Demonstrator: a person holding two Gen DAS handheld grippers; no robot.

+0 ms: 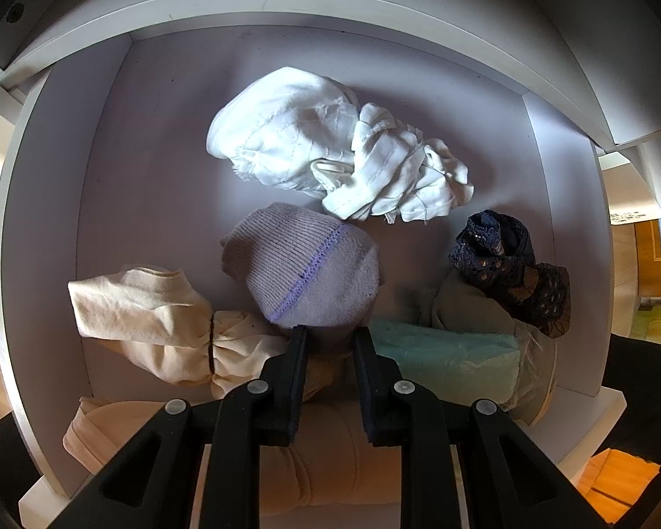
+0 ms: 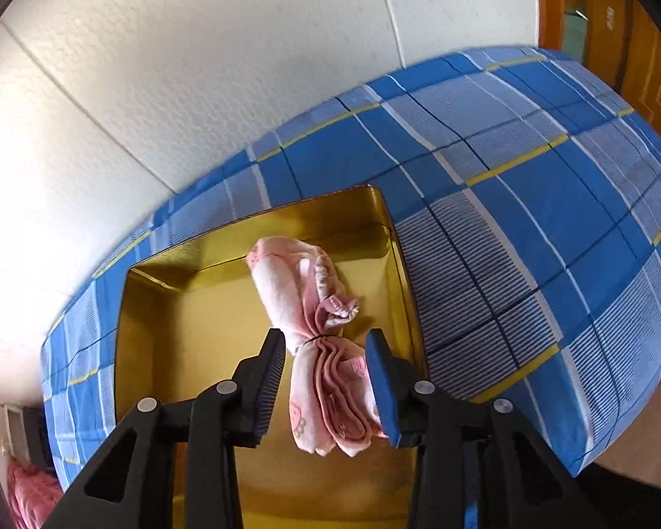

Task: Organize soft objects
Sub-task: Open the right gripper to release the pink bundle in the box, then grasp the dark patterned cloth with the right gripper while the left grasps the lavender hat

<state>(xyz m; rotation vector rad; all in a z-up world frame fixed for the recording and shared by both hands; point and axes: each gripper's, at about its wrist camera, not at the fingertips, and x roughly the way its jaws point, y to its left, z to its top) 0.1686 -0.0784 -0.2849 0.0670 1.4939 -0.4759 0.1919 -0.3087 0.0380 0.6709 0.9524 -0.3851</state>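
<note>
L gripper (image 1: 328, 330) over the white drawer (image 1: 57, 203) — fingers parted w/ the lilac knit sock roll (image 1: 304, 269) just ahead of the tips; can't tell if they touch it. White cloth bundle (image 1: 330, 145) behind it, cream tied bundle (image 1: 154, 322) to its left, dark lace piece (image 1: 511, 273) at right. R gripper (image 2: 326, 344) spread wide around the pink tied bundle (image 2: 321, 330), lying in the gold tray (image 2: 163, 308) on the blue plaid bedsheet (image 2: 529, 203) — pads not pressing.
</note>
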